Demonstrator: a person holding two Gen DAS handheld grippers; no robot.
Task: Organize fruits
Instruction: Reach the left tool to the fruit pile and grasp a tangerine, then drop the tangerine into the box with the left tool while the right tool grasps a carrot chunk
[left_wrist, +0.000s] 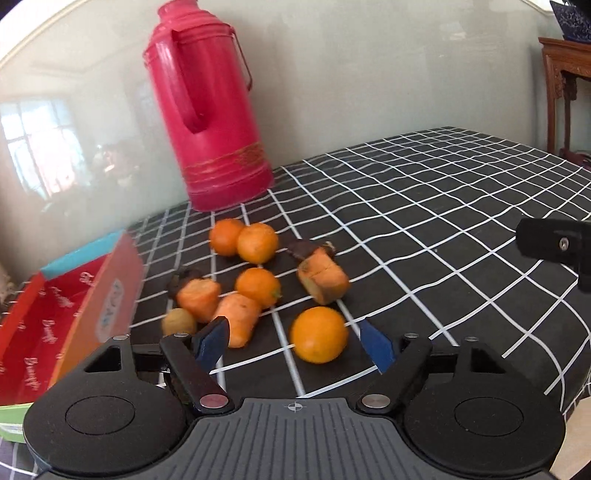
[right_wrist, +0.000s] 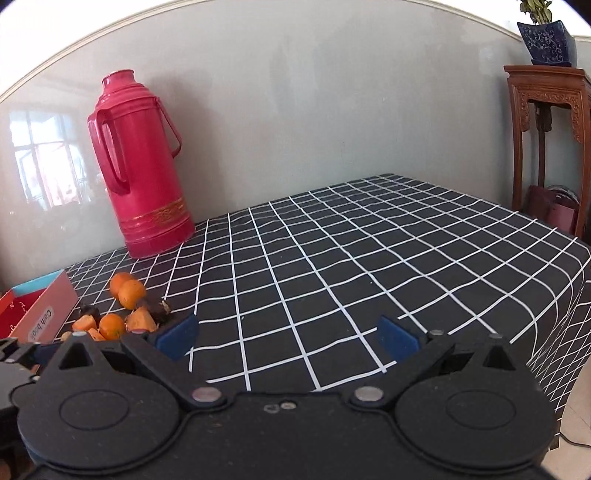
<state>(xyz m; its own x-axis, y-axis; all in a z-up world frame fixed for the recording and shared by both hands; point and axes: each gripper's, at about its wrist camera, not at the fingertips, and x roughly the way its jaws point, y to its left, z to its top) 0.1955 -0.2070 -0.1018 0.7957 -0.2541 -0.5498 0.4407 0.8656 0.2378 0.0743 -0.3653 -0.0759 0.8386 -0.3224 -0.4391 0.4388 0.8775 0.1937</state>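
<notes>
Orange (left_wrist: 319, 334) between spread left claw (left_wrist: 297, 341) fingers

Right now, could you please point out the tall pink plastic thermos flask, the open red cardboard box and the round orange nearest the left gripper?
tall pink plastic thermos flask (right_wrist: 142, 177): right wrist view, mid body.
open red cardboard box (left_wrist: 44, 328): left wrist view, inner lining.
round orange (left_wrist: 319, 334): left wrist view, centre of peel.

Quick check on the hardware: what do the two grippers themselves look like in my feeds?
Both look alike. The left gripper and the right gripper have matte black bodies with two round discs, black linkage arms on silver rivets, and blue pads on the fingers. The left body has a ribbed centre plate with a small crosshair mark. No cables or sleeves are visible.
</notes>
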